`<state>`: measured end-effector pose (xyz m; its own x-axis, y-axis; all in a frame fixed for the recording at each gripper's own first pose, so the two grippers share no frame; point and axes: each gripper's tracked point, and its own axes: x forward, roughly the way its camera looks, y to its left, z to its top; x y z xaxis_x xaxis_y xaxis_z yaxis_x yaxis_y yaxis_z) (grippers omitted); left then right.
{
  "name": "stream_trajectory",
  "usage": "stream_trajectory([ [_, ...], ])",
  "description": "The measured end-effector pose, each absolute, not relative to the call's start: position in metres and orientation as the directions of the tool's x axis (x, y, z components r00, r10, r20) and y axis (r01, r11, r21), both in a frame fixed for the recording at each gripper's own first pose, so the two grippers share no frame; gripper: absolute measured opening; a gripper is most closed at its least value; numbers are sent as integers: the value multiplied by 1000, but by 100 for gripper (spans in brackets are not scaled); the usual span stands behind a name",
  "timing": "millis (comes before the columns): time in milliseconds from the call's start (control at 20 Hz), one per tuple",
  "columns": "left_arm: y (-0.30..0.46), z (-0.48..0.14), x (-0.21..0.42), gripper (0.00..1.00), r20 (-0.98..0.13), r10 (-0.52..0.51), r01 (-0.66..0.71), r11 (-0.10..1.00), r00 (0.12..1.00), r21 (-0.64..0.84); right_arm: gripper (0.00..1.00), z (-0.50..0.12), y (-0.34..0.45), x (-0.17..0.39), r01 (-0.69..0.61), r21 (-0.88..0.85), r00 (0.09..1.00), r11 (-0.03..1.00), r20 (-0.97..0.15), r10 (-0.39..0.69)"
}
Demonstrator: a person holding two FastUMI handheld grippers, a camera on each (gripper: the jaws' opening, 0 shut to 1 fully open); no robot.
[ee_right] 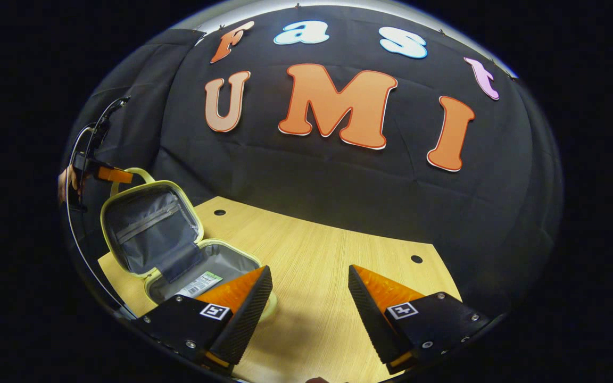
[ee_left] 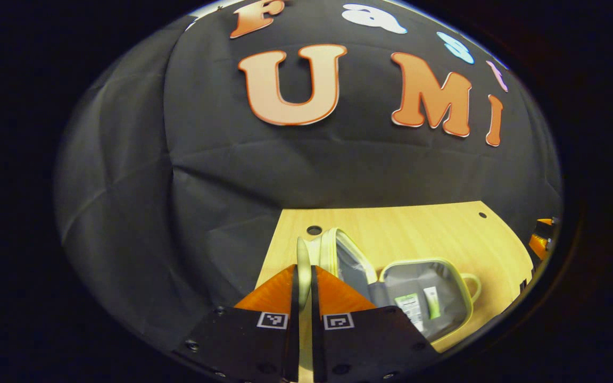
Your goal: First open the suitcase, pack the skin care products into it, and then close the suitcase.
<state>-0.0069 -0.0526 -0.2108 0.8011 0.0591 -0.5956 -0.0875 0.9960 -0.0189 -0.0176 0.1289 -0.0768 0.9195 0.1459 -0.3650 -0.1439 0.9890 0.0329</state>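
Note:
The pale green suitcase lies open on the wooden table (ee_left: pixel 423 234). Its lid (ee_right: pixel 147 234) stands raised, with a grey lining and a zip pocket. My left gripper (ee_left: pixel 303 268) is shut on the lid's handle (ee_left: pixel 303 252), whose thin edge sits between the fingers; this gripper (ee_right: pixel 105 173) also appears at the lid's handle (ee_right: pixel 132 173) in the right gripper view. In the grey base (ee_left: pixel 447 276) lie a white packet with a green label (ee_left: pixel 410 308) and a small tube (ee_left: pixel 431 301). My right gripper (ee_right: pixel 311 298) hangs open over the bare table, just right of the base (ee_right: pixel 232 258).
The black cloth wall rises right behind the table. Small round holes (ee_right: pixel 416 259) mark the tabletop near its back edge. The base's own handle (ee_left: pixel 474 287) points toward the table's right side. Bare wood (ee_right: pixel 328 250) stretches right of the suitcase.

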Motion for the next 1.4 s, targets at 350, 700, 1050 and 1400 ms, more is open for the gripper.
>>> stream_trajectory([
  [350,-175,-159,4,10,-521,-28,-9,998,853,-67,93,-82,92,-15,-182,58,923,982,-334,191],
  [700,-271,-163,9,11,-489,-73,37,996,869,-84,93,-99,55,-16,-180,92,921,979,-335,200],
  [1050,-372,-212,3,10,-516,-183,138,982,837,-125,93,-114,27,-18,-194,100,917,976,-335,217],
  [1400,-438,-289,-6,11,-602,-171,203,979,780,-16,93,-129,1,-26,-190,110,912,975,-347,217],
])
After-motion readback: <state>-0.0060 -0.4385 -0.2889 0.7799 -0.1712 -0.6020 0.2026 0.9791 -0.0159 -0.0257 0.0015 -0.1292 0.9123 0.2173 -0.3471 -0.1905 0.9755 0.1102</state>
